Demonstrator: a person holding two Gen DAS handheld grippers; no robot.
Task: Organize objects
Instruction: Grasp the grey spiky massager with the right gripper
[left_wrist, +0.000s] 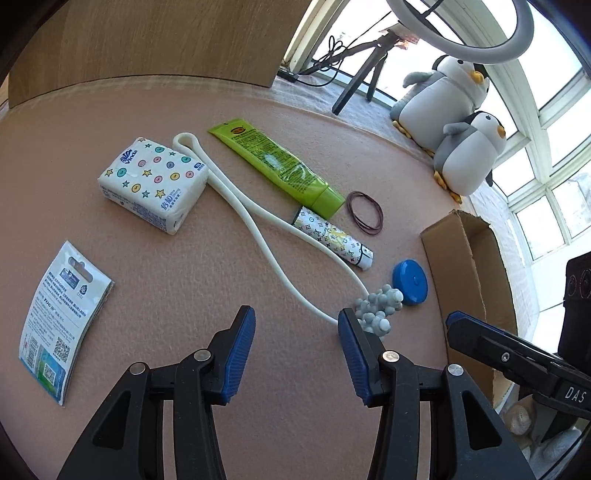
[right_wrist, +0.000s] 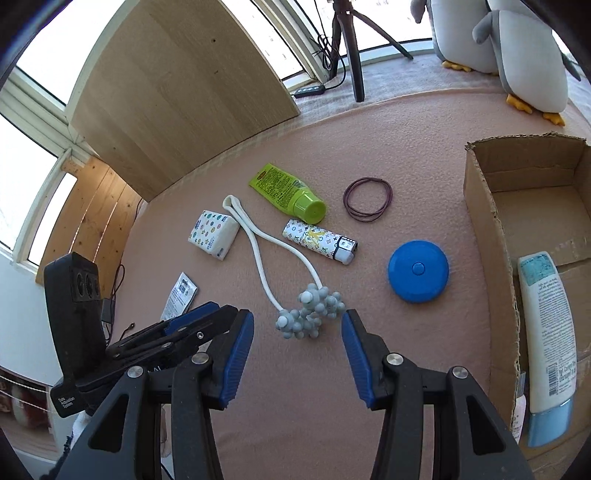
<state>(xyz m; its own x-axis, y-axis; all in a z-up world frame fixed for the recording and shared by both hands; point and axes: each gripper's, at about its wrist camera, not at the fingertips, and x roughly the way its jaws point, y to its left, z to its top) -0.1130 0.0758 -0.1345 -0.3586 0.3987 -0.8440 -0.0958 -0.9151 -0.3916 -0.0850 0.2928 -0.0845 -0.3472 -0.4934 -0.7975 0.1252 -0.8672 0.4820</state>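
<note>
On the pink felt lie a tissue pack (left_wrist: 151, 184) (right_wrist: 213, 233), a white-handled massager with grey knobbed balls (left_wrist: 378, 308) (right_wrist: 308, 314), a green tube (left_wrist: 275, 166) (right_wrist: 286, 194), a patterned lighter (left_wrist: 334, 236) (right_wrist: 319, 240), dark rubber bands (left_wrist: 365, 212) (right_wrist: 367, 199), a blue round tape measure (left_wrist: 410, 280) (right_wrist: 418, 271) and a printed packet (left_wrist: 61, 321) (right_wrist: 180, 297). My left gripper (left_wrist: 297, 332) is open and empty, its right finger beside the massager balls. My right gripper (right_wrist: 297, 334) is open and empty, just short of the balls.
An open cardboard box (right_wrist: 487, 229) (left_wrist: 469, 266) stands at the right and holds a white and blue bottle (right_wrist: 550, 339). Two plush penguins (left_wrist: 454, 122) and a tripod (right_wrist: 349, 48) stand at the back. A wooden board (right_wrist: 184, 88) leans at the back left.
</note>
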